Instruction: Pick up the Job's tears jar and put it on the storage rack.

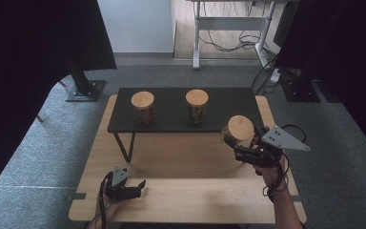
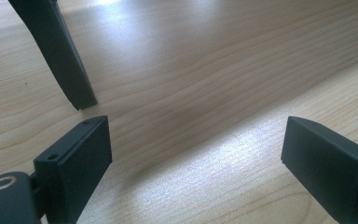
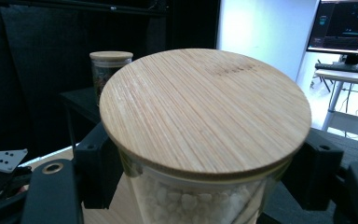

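Right gripper [image 1: 240,143] clamped around round glass jar with bamboo lid [image 1: 239,129], held at four o'clock, off black shelf [image 1: 171,119]. Left gripper [image 1: 138,187], seven o'clock, jaws apart over light wooden table [image 1: 190,200].

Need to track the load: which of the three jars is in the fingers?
The jar with white contents, clamped by the right gripper; the two dark-filled jars stand on the black shelf.

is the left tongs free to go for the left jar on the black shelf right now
Probably yes: the left tongs stand open and empty low over the table, and nothing stands between them and the left jar on the black shelf.
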Demonstrator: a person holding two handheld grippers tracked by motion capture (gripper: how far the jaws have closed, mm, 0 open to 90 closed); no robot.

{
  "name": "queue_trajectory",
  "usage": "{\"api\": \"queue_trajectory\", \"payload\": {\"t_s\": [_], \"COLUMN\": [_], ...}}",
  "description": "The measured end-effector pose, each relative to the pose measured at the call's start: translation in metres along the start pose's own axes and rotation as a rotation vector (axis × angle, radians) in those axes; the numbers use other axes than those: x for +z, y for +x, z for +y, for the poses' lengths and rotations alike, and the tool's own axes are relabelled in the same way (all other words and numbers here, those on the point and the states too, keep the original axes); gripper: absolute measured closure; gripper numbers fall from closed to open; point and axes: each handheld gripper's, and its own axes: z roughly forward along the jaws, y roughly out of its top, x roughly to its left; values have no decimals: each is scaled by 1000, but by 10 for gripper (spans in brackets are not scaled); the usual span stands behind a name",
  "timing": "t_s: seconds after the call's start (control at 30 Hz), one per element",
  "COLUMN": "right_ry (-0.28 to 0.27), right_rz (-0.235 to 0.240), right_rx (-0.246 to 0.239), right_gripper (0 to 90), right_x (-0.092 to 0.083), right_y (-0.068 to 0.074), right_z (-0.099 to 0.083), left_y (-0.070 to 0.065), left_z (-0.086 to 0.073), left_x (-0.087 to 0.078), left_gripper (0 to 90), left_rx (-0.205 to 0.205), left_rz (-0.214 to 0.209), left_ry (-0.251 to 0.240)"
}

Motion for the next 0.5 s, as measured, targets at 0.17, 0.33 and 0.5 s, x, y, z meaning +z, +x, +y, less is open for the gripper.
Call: {"api": "queue_trajectory", "payload": {"t_s": [0.17, 0.33, 0.5], "right_ry": [-5, 3, 9], "right_rz": [-1, 1, 2], "right_rx": [5, 2, -1], "right_gripper": [249, 249, 249], "right_x": [3, 7, 11], "right_y": [-4, -7, -11], "right_z": [3, 5, 7], "left_y": [0, 0, 0], "left_z": [0, 0, 0], "left_x": [0, 0, 0], "left_gripper": [81, 80, 80], "left_rx": [-1, -1, -1], "left_rz": [-1, 0, 0], "left_ry": [2, 1, 3]}}
